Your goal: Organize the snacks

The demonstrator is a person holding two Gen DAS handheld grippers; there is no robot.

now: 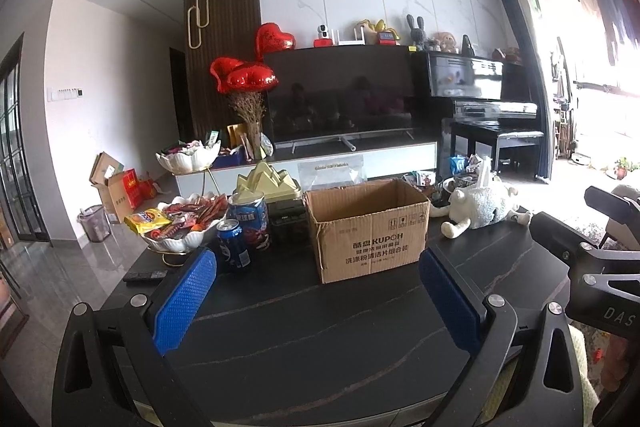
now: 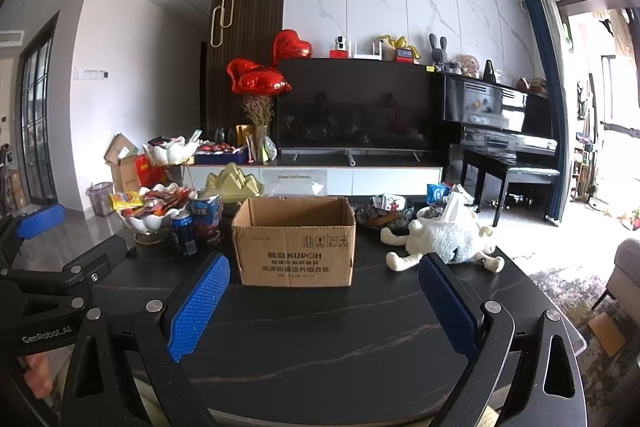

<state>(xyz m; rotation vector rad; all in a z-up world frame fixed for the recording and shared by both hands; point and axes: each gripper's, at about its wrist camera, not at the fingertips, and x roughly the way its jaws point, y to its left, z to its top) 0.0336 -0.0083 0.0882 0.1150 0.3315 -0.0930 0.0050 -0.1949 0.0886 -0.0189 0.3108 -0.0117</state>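
Cardboard box [image 2: 294, 241] open, centre frame on dark counter [image 2: 320, 339]; snacks heaped in white tiered dish [image 1: 176, 227] at left. Both grippers, left [image 1: 316, 301] and right [image 2: 322, 301], hover with fingers apart, nothing held. Advice: reach left, pinch 1 packet by its edge, avoid cans [image 1: 234, 245].

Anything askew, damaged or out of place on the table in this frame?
The cardboard box is dented along its left front corner. A white plush toy sprawls on its side to the right of the box. Snack packets hang over the rim of the lower white dish. Nothing looks spilled. Both grippers are open and empty.
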